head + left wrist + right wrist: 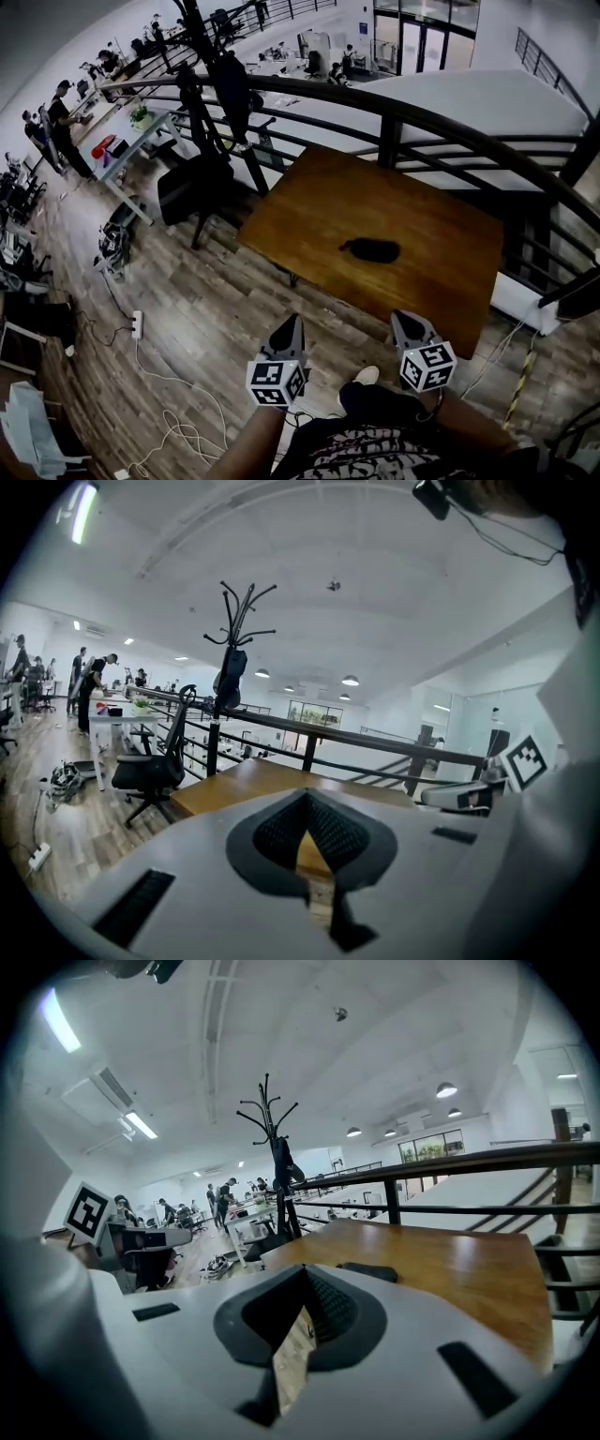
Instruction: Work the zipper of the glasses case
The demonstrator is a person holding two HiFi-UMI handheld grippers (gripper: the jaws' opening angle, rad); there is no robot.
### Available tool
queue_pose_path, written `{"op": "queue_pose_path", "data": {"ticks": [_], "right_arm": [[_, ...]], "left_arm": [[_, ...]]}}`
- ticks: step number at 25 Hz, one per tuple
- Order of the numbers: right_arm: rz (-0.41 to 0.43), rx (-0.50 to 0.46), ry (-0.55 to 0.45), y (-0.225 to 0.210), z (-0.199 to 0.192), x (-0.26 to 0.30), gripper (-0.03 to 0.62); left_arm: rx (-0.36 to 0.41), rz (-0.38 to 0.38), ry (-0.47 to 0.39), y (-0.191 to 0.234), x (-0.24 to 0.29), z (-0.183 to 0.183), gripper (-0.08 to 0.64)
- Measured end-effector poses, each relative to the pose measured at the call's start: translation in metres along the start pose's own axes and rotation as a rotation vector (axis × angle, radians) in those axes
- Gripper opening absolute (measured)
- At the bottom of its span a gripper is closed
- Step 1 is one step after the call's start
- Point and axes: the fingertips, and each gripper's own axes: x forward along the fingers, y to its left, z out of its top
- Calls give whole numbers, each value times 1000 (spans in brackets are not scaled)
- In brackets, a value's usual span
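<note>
From where I stand, the biggest thing in sight is the wood-plank floor [206, 309], which runs from the person's feet out into an open office. A curved black railing [394, 108] closes off the far side of it. Just inside that railing stands a brown wooden table [422, 216], set at an angle to the person, who is a little short of its near edge.

To the left of the table a tall black coat stand [211, 56] rises with something dark hanging from it. A black office chair [192, 187] sits at its foot. Further left is a white desk [127, 141], with people working around it.

The person holds both tools out in front, low and level with each other, pointing towards the table. The left gripper [292, 319] has its jaws brought together at the tips, and nothing is caught between them. The right gripper [401, 317] is the same, its jaws closed up tight and empty. Each has its marker cube riding behind it, near the person's wrists. Neither tool reaches the tabletop.

The glasses case [371, 250], a small dark oval, lies flat near the middle of the table. It is well apart from both tools and sits by itself on the wood. From here it is too small for me to make out its zipper.

On the floor to the left lies a white power strip [137, 324], with a pale cable [178, 427] looping away from it.
</note>
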Motion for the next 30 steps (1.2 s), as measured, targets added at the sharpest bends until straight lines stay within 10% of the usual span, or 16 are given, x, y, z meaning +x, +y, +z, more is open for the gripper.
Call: {"op": "queue_pose_path", "data": {"ticks": [16, 30], "right_arm": [[-141, 78, 38, -96, 22, 122, -2], [-523, 297, 162, -94, -33, 261, -2]], "left_arm": [[171, -260, 104, 23, 234, 37, 5], [413, -884, 416, 27, 406, -17, 5]]}}
